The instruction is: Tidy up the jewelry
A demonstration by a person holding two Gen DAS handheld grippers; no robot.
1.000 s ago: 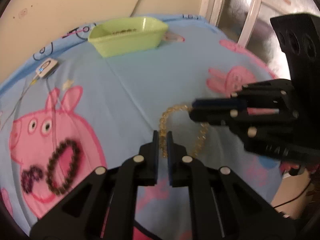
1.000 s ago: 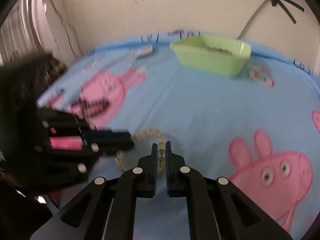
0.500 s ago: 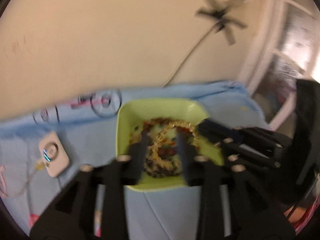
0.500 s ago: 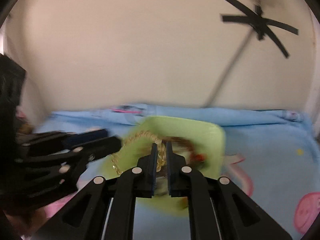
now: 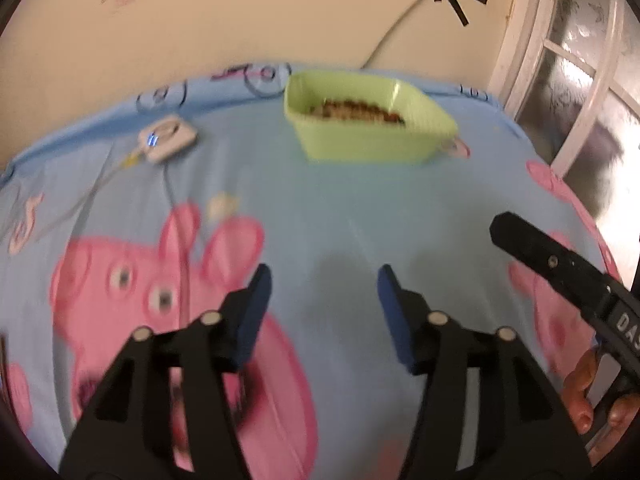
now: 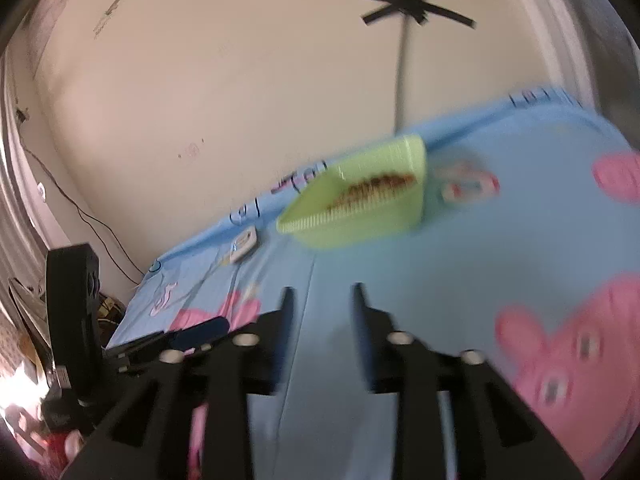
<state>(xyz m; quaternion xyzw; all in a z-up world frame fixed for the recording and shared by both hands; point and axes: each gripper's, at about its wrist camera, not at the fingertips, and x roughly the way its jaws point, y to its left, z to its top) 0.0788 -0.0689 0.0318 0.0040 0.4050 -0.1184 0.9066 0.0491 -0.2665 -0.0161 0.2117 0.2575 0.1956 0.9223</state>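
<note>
A light green bin (image 5: 370, 128) stands at the far side of the blue Peppa Pig sheet, with beaded jewelry (image 5: 356, 111) lying inside. It also shows in the right wrist view (image 6: 360, 204), tilted and blurred, with beads (image 6: 376, 188) inside. My left gripper (image 5: 324, 280) is open and empty, over the sheet well short of the bin. My right gripper (image 6: 322, 294) is open and empty, also back from the bin. The right gripper's body (image 5: 560, 268) shows at the right of the left wrist view.
A small white device (image 5: 168, 138) with a blue light and a thin cable lies left of the bin. A wall with a taped cable stands behind. A white-framed window (image 5: 580, 60) is at the right. The sheet (image 5: 320, 208) falls away at the right edge.
Both grippers carried the amber bead bracelet from the sheet to over the bin, opened and dropped it in. They have since pulled back from the bin, empty.
</note>
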